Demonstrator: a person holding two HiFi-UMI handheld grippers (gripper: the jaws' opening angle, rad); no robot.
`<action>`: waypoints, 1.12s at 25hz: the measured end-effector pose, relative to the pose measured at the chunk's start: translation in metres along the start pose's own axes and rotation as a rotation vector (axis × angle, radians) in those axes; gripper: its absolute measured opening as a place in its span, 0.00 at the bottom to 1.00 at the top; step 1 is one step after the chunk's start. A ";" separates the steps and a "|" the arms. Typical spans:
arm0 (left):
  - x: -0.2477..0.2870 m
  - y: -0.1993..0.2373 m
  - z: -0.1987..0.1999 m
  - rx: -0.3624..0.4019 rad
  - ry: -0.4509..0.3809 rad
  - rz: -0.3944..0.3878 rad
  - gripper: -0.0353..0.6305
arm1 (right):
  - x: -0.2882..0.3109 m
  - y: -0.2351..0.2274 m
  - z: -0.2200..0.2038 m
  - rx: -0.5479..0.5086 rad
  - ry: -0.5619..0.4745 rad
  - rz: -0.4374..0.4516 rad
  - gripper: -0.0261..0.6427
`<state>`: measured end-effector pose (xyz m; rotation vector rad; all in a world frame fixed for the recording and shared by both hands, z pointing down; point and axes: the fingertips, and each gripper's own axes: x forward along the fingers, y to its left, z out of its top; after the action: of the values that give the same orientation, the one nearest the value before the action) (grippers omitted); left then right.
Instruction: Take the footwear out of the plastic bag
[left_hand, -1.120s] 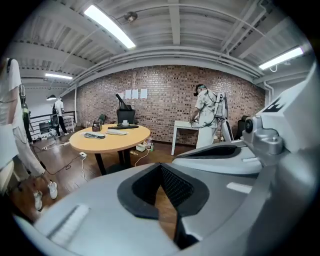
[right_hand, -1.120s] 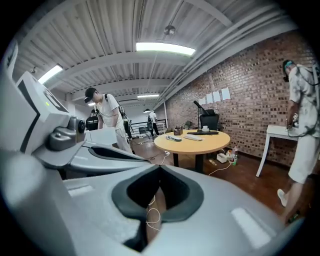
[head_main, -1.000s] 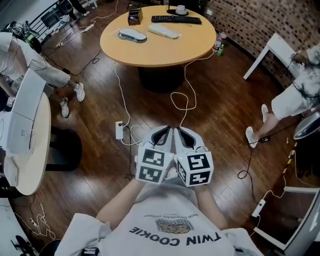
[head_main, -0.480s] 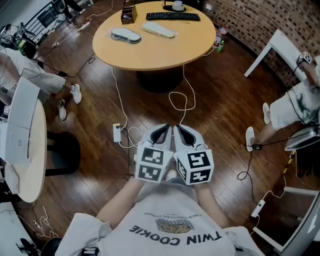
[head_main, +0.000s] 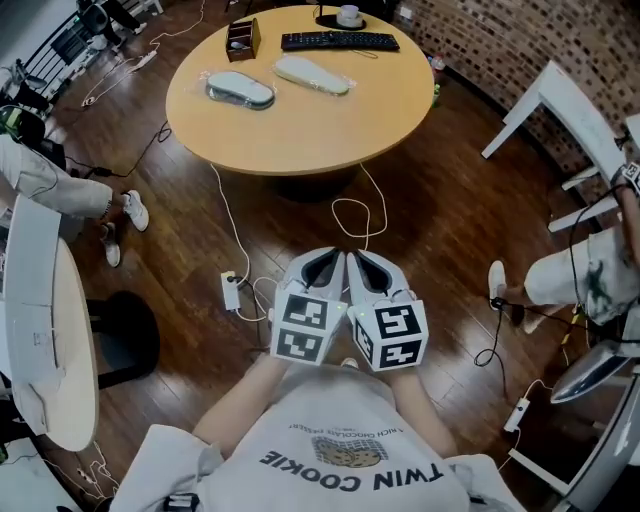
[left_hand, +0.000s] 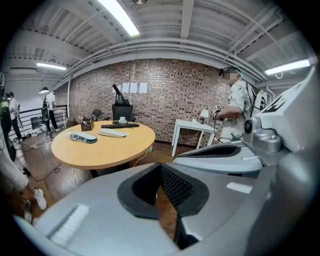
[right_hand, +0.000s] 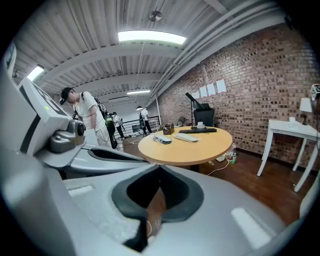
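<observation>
You are holding the left gripper (head_main: 325, 262) and the right gripper (head_main: 368, 262) side by side just in front of your chest, with the marker cubes almost touching. Both are pointing forward and slightly down over the dark wooden floor (head_main: 450, 220).

In the left gripper view, the left gripper (left_hand: 161, 166) is showing its black-padded fingers meeting at the tips, fully closed with nothing between them. The right gripper (right_hand: 159, 168) is doing the same in the right gripper view: tips together, empty, only floor showing through the gap behind the pads.

The footwear is well apart from both grippers, ahead of you on the round light-wood table (head_main: 300, 125). A grey flat slipper (head_main: 240, 89) is lying there inside a crinkly clear plastic bag (head_main: 216, 84), toward the table's left side. Just beside it, to the right, a pale flat slipper (head_main: 312, 74) is lying at an angle. It looks wrapped too, but I cannot tell for sure.

Behind them a long black keyboard (head_main: 339, 41), a small brown wooden box (head_main: 241, 38) and a white cup (head_main: 348, 15) are sitting along the far edge.

A white power strip (head_main: 231, 291) with trailing white cable is lying on the floor between you and the table, left of the grippers. A white rectangular table (head_main: 555, 95) is standing off to the right, near the brick wall.
</observation>
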<state>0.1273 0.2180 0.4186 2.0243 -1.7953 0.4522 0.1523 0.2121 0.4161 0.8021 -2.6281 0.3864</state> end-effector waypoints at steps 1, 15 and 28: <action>0.004 0.011 0.004 0.003 0.001 -0.009 0.06 | 0.011 0.001 0.005 0.001 0.002 -0.009 0.04; 0.048 0.129 0.051 0.029 -0.015 -0.112 0.06 | 0.129 0.012 0.067 0.006 0.007 -0.111 0.04; 0.130 0.156 0.086 0.053 -0.007 -0.128 0.06 | 0.192 -0.054 0.094 0.033 -0.017 -0.125 0.04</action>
<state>-0.0131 0.0479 0.4191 2.1640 -1.6621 0.4586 0.0103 0.0431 0.4200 0.9789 -2.5771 0.3914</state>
